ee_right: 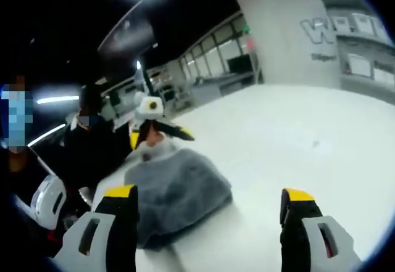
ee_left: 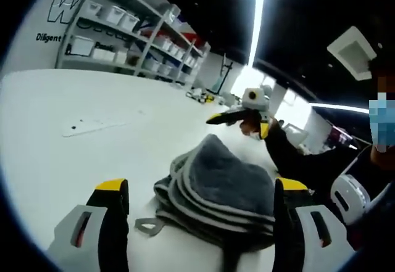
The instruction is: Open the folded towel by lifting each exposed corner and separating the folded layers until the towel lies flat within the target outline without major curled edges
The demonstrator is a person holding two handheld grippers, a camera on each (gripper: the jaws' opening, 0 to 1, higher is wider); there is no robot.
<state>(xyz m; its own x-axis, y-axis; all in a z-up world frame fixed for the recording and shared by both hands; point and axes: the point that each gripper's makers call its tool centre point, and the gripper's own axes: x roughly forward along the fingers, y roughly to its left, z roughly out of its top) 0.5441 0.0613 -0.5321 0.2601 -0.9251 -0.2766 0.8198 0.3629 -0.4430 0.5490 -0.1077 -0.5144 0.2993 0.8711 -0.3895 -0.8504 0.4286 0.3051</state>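
The grey towel (ee_left: 219,192) sits folded in stacked layers on the white table (ee_left: 55,136) at twelve o'clock between both spread-jawed, empty grippers, left gripper (ee_left: 200,189) and right gripper (ee_right: 210,201), so unfolding remains undone.

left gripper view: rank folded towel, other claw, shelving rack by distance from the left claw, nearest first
1. folded towel, on the table just ahead, between the left claw jaws.
2. right claw, beyond the towel, right side.
3. shelving rack, by the far wall, upper left.
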